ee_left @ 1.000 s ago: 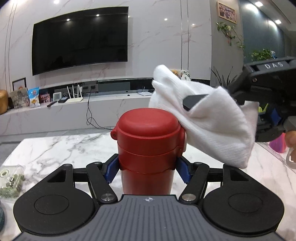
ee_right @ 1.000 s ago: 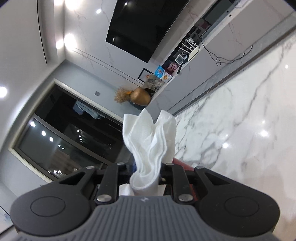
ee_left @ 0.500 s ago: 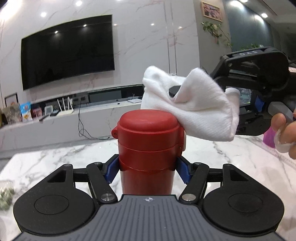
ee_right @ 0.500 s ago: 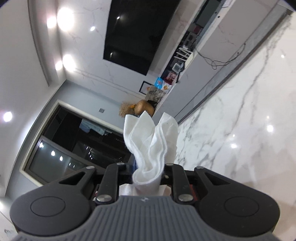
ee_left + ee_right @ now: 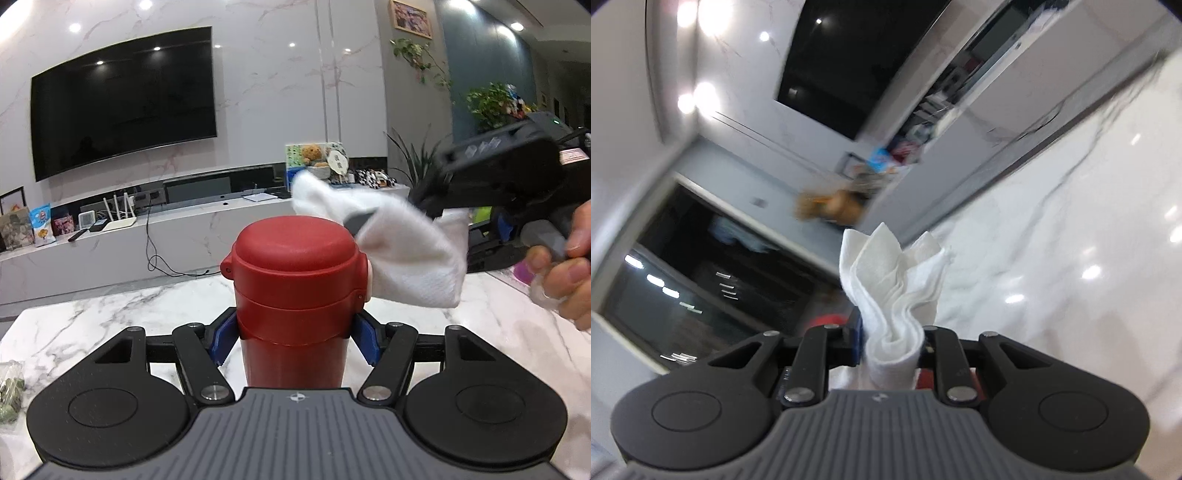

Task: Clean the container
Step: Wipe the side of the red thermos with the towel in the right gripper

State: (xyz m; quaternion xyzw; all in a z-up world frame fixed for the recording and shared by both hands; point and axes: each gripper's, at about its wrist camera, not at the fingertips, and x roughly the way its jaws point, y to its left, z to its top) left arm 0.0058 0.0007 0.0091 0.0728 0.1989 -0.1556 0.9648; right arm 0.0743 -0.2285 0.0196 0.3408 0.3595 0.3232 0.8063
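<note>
A red lidded flask (image 5: 295,291) stands upright in the middle of the left wrist view, my left gripper (image 5: 293,341) shut on its body just under the lid. A white cloth (image 5: 399,251) is pressed against the lid's upper right side. My right gripper (image 5: 373,218) comes in from the right, shut on that cloth, with a person's hand (image 5: 561,273) on its handle. The right wrist view is blurred and rolled sideways; there the bunched white cloth (image 5: 892,295) sticks up between the shut jaws of my right gripper (image 5: 892,352), and a bit of the red flask (image 5: 831,319) shows behind.
The flask is held over a white marble table (image 5: 110,321). A clear bag of green bits (image 5: 9,391) lies at its left edge, a purple object (image 5: 524,271) at the right behind the hand. A TV wall and low shelf lie beyond.
The cloth and right gripper have slid rightward and lower across the lid, from its top to its right side. The background has shifted in both views; the flask stays gripped.
</note>
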